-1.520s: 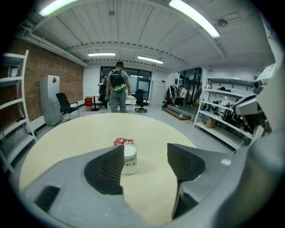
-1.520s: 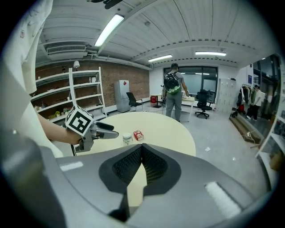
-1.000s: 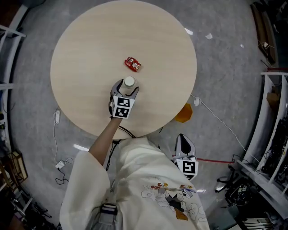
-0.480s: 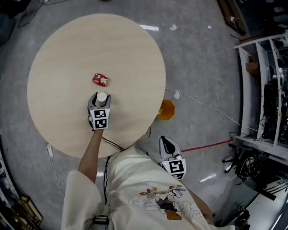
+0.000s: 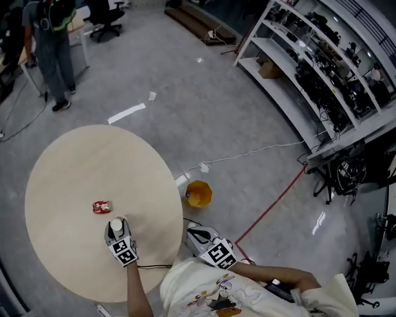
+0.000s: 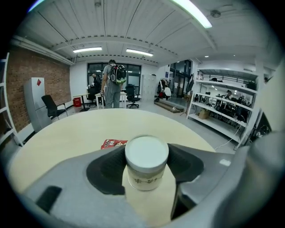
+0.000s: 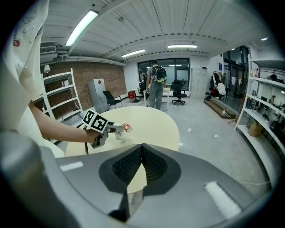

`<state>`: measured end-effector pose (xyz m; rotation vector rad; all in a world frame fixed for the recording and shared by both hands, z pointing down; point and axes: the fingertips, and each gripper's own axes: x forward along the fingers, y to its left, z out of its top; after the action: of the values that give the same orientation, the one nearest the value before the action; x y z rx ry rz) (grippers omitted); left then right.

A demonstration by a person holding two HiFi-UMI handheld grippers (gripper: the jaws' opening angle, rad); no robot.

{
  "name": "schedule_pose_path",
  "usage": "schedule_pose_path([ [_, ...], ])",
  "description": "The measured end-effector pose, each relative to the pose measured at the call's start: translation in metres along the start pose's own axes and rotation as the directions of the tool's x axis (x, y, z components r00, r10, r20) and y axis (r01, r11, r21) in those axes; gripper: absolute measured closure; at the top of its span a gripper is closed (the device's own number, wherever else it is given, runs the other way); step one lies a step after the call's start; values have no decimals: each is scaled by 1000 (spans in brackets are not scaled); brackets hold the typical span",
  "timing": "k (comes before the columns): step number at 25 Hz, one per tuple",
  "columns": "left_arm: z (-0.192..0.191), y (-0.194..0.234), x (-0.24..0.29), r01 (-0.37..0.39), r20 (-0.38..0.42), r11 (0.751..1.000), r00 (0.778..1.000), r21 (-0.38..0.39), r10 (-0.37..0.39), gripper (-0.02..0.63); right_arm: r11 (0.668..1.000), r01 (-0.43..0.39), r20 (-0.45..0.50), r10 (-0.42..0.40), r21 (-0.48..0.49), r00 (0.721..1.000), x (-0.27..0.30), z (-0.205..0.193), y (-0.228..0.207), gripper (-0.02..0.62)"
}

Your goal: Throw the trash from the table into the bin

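Note:
A small jar with a white lid (image 5: 116, 223) (image 6: 146, 162) sits between the pads of my left gripper (image 5: 116, 227) (image 6: 146, 168) over the round wooden table (image 5: 62, 173). The jaws have just been closing, and the pads now press on the jar's sides. A red wrapper (image 5: 101, 207) (image 6: 114, 144) (image 7: 127, 127) lies on the table just beyond the jar. My right gripper (image 5: 194, 234) (image 7: 142, 167) is off the table's right edge, low by my body. It is shut and holds nothing. An orange bin (image 5: 198, 194) stands on the floor right of the table.
A white cable (image 5: 247, 151) and a red cable (image 5: 272, 204) run across the grey floor near the bin. Shelving racks (image 5: 322, 80) line the right side. A person (image 5: 52, 43) stands far off beyond the table, near office chairs (image 5: 105, 15).
The head view has swung, so the table now sits at lower left and the bin and shelves show. My left gripper's jaws have drawn in onto the jar. The right gripper stays shut.

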<state>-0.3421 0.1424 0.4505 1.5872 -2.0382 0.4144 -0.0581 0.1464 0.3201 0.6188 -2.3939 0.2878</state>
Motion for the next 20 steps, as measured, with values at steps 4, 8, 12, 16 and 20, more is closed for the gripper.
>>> schedule_pose_path([
  [4, 21, -31, -28, 53, 29, 998, 998, -22, -53, 330, 999, -32, 27, 31, 33, 999, -8, 10, 5, 591],
  [8, 51, -57, -64, 102, 58, 994, 993, -40, -100, 328, 997, -61, 55, 58, 55, 997, -17, 26, 7, 591],
  [12, 58, -87, -75, 163, 58, 985, 985, -56, -159, 327, 996, -47, 79, 40, 78, 996, -15, 24, -4, 591],
  [16, 66, -118, -90, 217, 34, 975, 976, -39, -215, 327, 981, 0, 85, -17, 194, 996, -24, 16, -29, 591],
  [20, 86, -148, -109, 263, 37, 965, 964, -6, -263, 327, 976, 15, 116, -41, 217, 992, -26, 23, -53, 591],
])
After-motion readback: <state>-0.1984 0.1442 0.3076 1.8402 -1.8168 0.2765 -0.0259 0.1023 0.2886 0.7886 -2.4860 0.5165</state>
